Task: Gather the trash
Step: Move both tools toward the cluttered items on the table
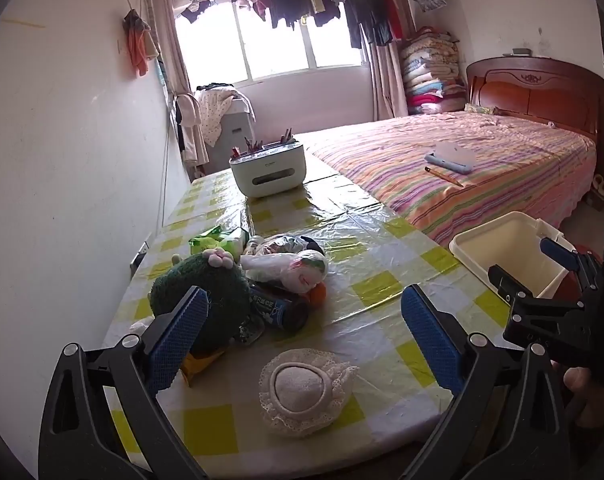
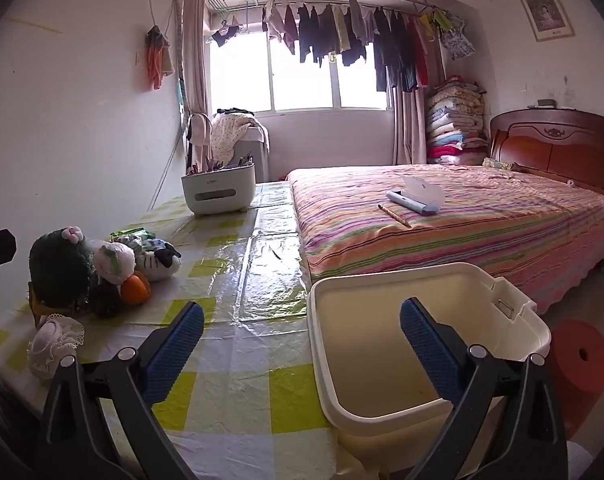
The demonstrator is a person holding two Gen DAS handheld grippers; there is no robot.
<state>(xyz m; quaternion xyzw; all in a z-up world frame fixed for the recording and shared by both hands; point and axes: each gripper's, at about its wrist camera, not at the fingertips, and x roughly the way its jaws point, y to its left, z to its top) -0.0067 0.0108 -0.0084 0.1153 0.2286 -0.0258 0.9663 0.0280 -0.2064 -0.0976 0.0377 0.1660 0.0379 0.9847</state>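
- The plastic bag (image 1: 286, 266) lies in the pile on the counter (image 1: 382, 248), well left of the white bin (image 1: 506, 256).
- It looks light, soft and slippery; I would pinch its bunched end.
- Left gripper (image 1: 302, 332) and right gripper (image 2: 302, 344): jaws wide apart, holding nothing.

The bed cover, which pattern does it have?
The bed cover has multicoloured stripes, mostly pink and orange; clearest in the right wrist view.
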